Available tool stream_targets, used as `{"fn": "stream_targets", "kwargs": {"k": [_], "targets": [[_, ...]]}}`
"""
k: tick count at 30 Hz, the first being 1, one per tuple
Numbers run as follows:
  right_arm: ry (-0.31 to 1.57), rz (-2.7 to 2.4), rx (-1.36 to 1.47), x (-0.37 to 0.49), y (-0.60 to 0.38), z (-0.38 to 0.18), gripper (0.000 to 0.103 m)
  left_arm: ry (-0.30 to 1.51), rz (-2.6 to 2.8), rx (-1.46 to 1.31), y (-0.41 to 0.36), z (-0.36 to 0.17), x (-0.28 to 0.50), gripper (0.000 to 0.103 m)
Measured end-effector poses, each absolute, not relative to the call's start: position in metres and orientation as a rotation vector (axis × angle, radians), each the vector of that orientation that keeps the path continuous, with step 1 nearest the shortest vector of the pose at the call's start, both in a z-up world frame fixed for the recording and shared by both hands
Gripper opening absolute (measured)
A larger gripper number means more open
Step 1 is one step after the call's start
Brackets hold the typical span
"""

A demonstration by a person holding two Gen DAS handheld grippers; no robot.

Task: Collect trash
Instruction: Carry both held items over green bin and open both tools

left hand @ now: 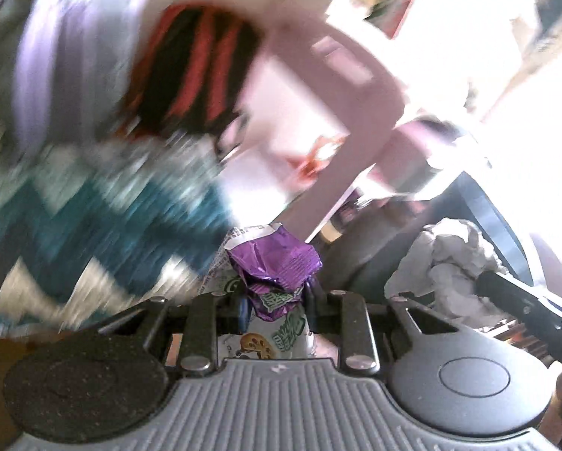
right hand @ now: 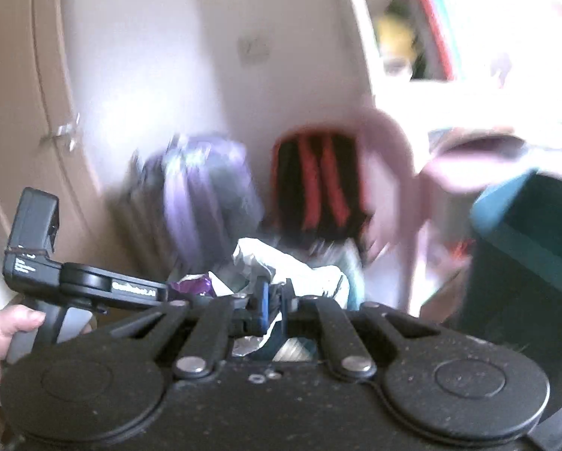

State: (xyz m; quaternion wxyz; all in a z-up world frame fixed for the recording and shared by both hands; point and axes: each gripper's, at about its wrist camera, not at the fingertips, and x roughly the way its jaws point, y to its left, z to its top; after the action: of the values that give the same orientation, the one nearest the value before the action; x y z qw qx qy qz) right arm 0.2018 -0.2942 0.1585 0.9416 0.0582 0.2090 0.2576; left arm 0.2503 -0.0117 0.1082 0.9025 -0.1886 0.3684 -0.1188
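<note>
A blurred room: pale wall, purple bag [right hand: 206, 195] left of a red-and-black backpack [right hand: 318, 180], teal bin [right hand: 525, 248] to its right. The left hand-held gripper [left hand: 277, 300] pinches a crumpled purple wrapper [left hand: 273, 263]; right of the wrapper, the right hand-held gripper [right hand: 273, 297] clamps crumpled white paper [right hand: 281, 259], both lifted, probably for carrying binward

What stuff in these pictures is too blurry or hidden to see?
- Left wrist view: the rug is motion-smeared; the room at the right is washed out by glare.
- Left wrist view: the purple wrapper has its lower part hidden between the fingers.
- Right wrist view: the white crumpled paper is blurred and half hidden by the gripper linkage.
</note>
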Motion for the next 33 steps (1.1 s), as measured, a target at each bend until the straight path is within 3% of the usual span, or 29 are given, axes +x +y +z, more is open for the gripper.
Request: {"fn": "stream_targets", "kwargs": {"k": [7, 14, 19, 27, 33], "targets": [[0.313, 0.354, 0.120, 0.209, -0.364, 0.208, 0.005, 0.601, -0.411, -0.309, -0.108, 0.224, 0.280, 0.027], [0.347, 0.217, 0.141, 0.231, -0.420, 0.191, 0.005, 0.503, -0.529, -0.251, -0.209, 0.275, 0.306, 0.027], [0.419, 0.171, 0.151, 0.245, -0.442, 0.166, 0.005, 0.531, -0.572, -0.226, -0.264, 0.262, 0.333, 0.027], [0.556, 0.130, 0.120, 0.265, -0.456, 0.124, 0.005, 0.722, -0.559, -0.109, -0.326, 0.187, 0.370, 0.027], [0.583, 0.128, 0.112, 0.272, -0.457, 0.114, 0.015, 0.848, -0.532, -0.055, -0.338, 0.142, 0.388, 0.028]]}}
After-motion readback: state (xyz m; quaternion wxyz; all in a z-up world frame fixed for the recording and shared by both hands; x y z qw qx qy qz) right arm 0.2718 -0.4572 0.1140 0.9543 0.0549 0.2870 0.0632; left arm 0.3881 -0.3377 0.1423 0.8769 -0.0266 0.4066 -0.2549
